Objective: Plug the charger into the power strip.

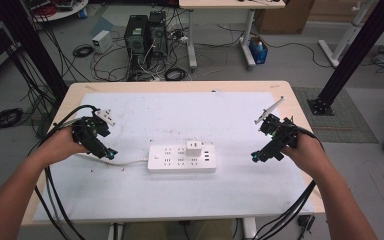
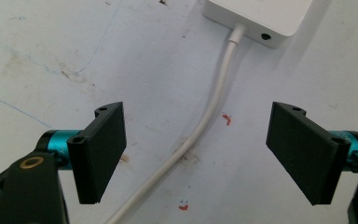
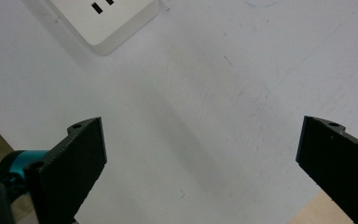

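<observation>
- The worktop (image 1: 280, 95), under a white mat, is carrying everything at its centre, in easy reach of both hands.
- The power strip (image 1: 181, 158) is lying flat mid-mat between the grippers, sockets up, so plugs can go straight down.
- Its white cable (image 2: 205, 126) is running off toward the left gripper (image 1: 107, 152), whose fingers (image 2: 100, 149) are standing spread astride it, touching nothing, probably ready to steady it.
- The right gripper (image 1: 260, 156) is hovering well right of the strip, fingers (image 3: 70, 163) spread wide, pinching nothing.
- A white charger (image 1: 194, 148) is sitting plugged in the strip's top.
</observation>
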